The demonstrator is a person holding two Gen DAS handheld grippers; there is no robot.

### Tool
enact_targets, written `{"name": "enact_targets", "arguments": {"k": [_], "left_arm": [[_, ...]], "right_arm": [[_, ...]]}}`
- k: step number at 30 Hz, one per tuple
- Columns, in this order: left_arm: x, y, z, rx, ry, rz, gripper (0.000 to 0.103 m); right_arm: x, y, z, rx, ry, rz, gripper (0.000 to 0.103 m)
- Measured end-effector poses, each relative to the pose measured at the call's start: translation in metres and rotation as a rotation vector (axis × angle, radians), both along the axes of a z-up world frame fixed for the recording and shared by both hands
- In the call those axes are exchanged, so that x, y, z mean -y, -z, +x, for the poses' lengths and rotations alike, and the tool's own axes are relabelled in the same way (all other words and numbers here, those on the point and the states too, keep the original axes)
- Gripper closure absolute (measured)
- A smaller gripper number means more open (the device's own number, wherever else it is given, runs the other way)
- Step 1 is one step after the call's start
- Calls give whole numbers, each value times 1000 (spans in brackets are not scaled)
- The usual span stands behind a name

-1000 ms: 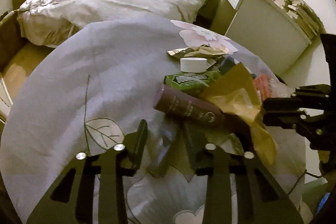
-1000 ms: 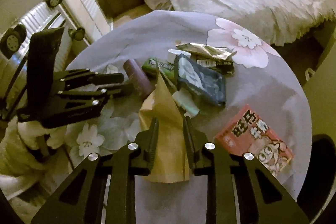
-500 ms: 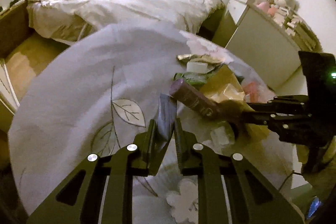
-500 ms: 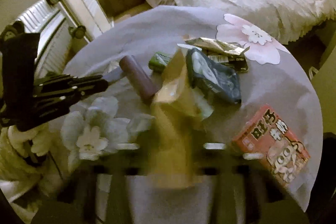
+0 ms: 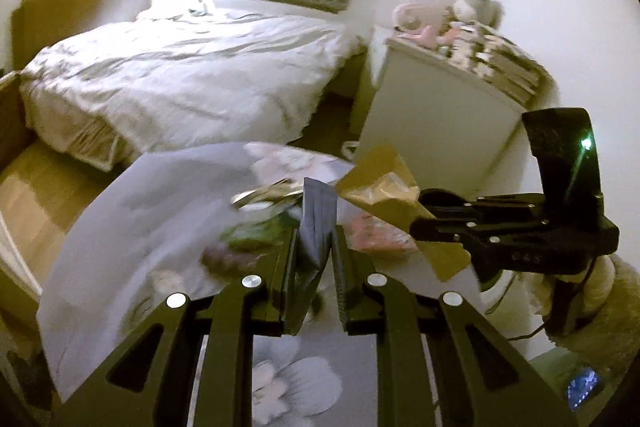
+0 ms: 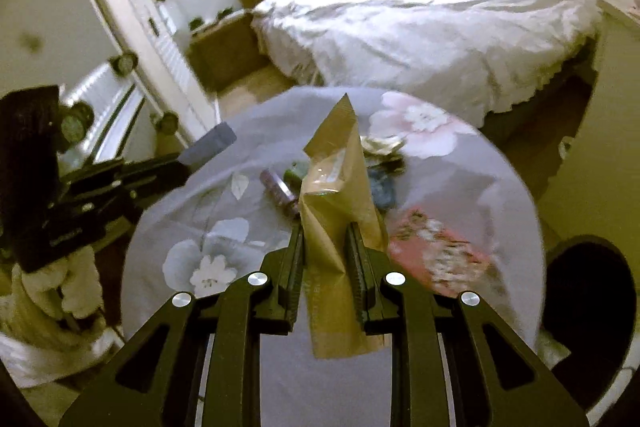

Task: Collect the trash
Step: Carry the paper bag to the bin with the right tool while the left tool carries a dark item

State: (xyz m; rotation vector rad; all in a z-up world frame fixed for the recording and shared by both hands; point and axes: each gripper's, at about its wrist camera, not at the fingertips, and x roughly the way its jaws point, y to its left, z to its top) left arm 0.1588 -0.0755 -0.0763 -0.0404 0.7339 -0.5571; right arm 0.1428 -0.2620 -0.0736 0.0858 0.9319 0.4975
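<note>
My left gripper (image 5: 314, 259) is shut on a grey-blue wrapper (image 5: 318, 223) and holds it above the round table (image 5: 140, 211). It also shows in the right wrist view (image 6: 210, 143), sticking out of the left gripper (image 6: 176, 167). My right gripper (image 6: 326, 247) is shut on a tan paper bag (image 6: 336, 195), lifted off the table (image 6: 480, 187); the bag also shows in the left wrist view (image 5: 384, 187). On the table lie a purple tube (image 6: 278, 189), a green packet (image 6: 294, 171), a dark pouch (image 6: 382, 187), a foil wrapper (image 6: 380, 145) and a red snack pack (image 6: 436, 251).
A bed (image 5: 180, 75) with white bedding stands behind the table. A white cabinet (image 5: 440, 115) with toys and books on top is to the right. A dark round bin (image 6: 588, 291) sits at the table's right edge. A radiator (image 6: 112, 107) is on the left.
My left gripper closed on the grey-blue wrapper and lifted it. My right gripper raised the tan bag off the pile. Both have pulled up and back from the table.
</note>
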Motion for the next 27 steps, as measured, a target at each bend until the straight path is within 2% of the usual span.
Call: {"name": "enact_targets", "arguments": {"k": [5,11,20,27], "left_arm": [[41,-9,10,11,69,-24,85],[93,-7,25,-8,153,-59,85],[171,14,43,-109,263,-125,85],[217,46,59,-214,304,-129,85]], "right_arm": [[57,-18,-1,20,146,45,81],[124,-20,-8,24,322,91,81],[209,13,-13,-53,539,159,81],[242,43,-11,-93,622,167,81]]}}
